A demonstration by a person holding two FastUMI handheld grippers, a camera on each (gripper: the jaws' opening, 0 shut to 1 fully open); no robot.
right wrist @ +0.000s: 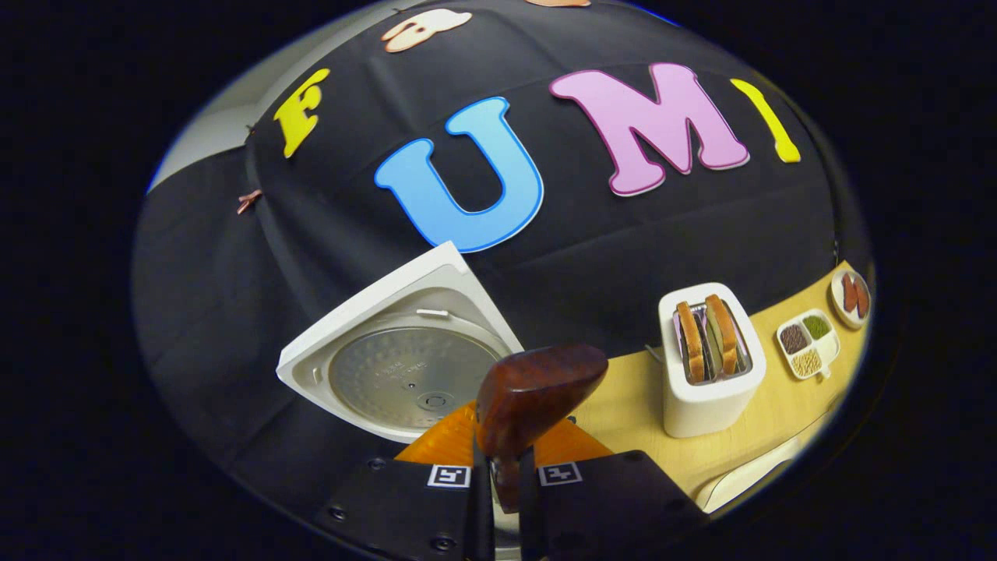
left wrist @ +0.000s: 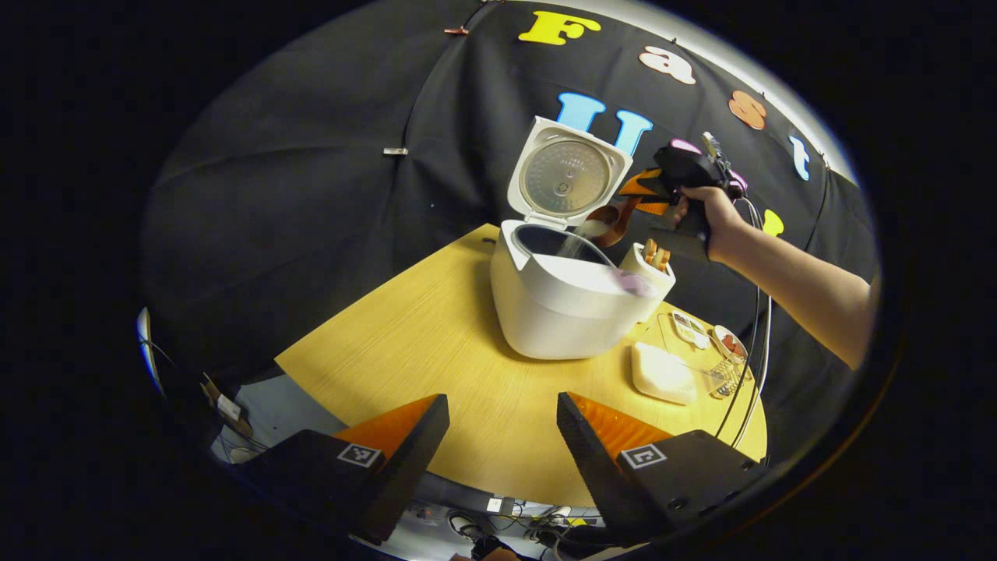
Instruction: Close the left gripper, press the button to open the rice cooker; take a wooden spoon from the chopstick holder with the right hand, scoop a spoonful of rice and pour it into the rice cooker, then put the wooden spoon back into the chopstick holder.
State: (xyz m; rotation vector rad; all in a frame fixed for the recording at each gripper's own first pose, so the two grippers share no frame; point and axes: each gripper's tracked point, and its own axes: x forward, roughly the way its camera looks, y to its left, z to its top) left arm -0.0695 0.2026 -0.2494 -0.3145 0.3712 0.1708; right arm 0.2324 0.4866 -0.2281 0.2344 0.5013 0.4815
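Left hand-held gripper [left wrist: 502, 436] released, jaws apart over the bench [left wrist: 436, 351] edge. Beyond it, rice cooker [left wrist: 557, 300] with lid [left wrist: 567, 175] up. Right hand-held gripper [right wrist: 505, 483] clenched on the wooden spoon [right wrist: 537, 393] handle, bowl tipped above the pot, rice [left wrist: 580, 238] spilling in.

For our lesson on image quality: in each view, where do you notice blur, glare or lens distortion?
Left gripper view: the falling rice and a purplish patch on the rice cooker rim are motion-smeared; the table edges bow from fisheye distortion. Right gripper view: the wooden spoon in the right claw looms large and soft; the lid's metal plate shows mild sheen.
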